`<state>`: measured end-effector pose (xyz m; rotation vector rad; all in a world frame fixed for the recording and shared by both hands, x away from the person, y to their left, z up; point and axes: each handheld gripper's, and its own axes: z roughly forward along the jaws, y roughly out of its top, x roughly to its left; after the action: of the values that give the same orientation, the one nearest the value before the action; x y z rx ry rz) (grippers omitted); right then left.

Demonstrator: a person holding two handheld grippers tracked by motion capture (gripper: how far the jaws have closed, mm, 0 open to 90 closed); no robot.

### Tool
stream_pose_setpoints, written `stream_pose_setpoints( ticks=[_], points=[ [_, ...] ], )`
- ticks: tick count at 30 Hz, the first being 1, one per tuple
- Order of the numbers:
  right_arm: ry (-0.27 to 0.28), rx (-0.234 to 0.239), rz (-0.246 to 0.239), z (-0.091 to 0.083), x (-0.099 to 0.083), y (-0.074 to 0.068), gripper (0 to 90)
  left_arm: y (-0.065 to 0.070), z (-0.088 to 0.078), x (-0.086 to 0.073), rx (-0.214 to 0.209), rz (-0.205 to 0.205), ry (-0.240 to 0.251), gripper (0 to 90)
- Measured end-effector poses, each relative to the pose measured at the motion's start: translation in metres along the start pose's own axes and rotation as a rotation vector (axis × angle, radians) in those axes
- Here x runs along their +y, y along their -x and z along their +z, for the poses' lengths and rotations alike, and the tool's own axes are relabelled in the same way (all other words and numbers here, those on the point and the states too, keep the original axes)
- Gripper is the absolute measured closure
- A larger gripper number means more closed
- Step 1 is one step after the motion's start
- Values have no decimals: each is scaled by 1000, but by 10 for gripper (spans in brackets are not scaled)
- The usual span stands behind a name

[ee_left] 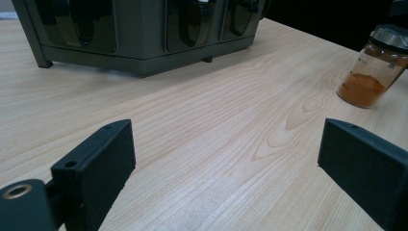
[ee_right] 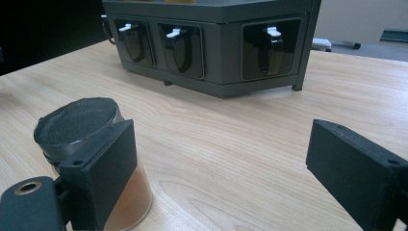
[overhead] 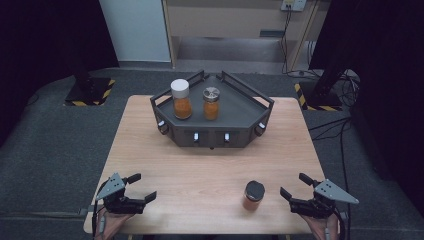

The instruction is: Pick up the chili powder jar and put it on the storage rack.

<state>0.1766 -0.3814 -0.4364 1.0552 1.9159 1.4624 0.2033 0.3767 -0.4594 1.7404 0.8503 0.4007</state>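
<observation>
High view is showing a pale wooden table carrying a dark grey angular rack at its far edge, with a white-capped spice jar and a metal-capped spice jar already standing on top. A black-lidded glass jar of orange powder is waiting near the near edge, just beside the right gripper, jaws spread and empty; left gripper is likewise gaping, holding nothing. Judged: two placed, one remaining.
</observation>
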Motion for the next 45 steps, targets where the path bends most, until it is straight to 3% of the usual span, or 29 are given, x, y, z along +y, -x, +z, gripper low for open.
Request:
stream_pose_setpoints(
  ticks=[10, 15, 32, 45],
  points=[
    [33, 9, -3, -4, 2, 1, 101, 0, 0, 0, 1, -1, 2, 50],
    [16, 20, -8, -1, 8, 2, 99, 0, 0, 0, 1, 0, -3, 51],
    [-5, 134, -48, 11, 42, -11, 100, -1, -1, -1, -2, -4, 0, 50],
    [-39, 222, -93, 28, 53, -26, 102, -1, 0, 0, 2, -7, -4, 50]
  ],
)
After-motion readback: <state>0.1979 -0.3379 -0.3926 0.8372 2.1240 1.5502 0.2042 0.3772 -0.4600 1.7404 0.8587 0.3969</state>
